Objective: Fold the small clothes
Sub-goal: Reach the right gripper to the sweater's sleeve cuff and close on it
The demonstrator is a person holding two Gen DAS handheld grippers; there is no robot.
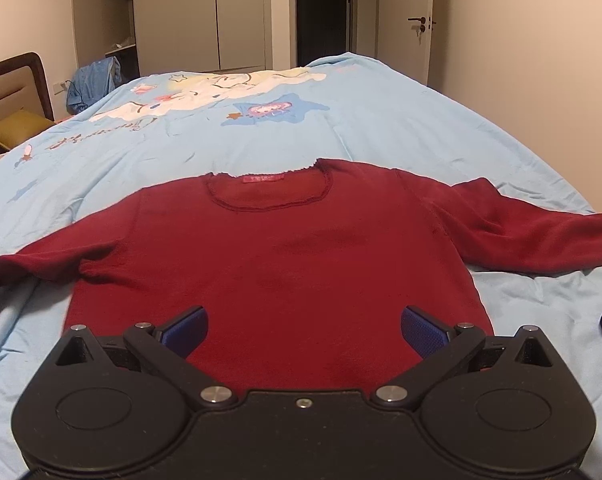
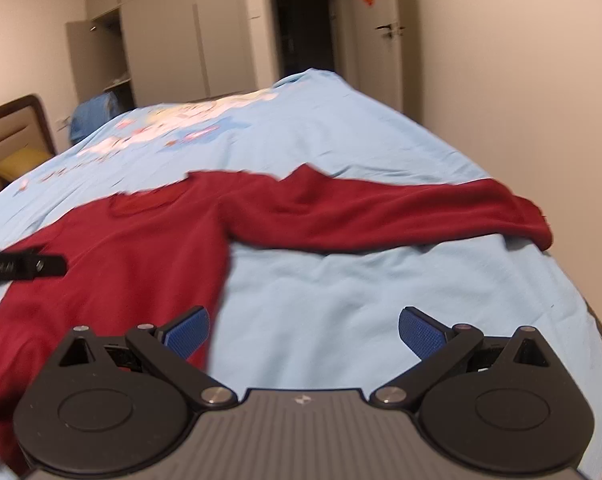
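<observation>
both tongs are spread wide with nothing between them: my left tong hangs over the hem half of the red top, my right tong over bare blue sheet just beside the top's right edge. the top lies flat and face up on the bed, collar away from me, both sleeves out to the sides. going left to right: the left sleeve runs off toward the frame edge, the body is smooth, the right sleeve stretches well out toward the bed's edge. no fold looks started yet. i judge the sleeves come first. to do it well i'd pinch each cuff, only the one layer, lift low, and lay it across the chest without dragging the body or bunching the sheet.
</observation>
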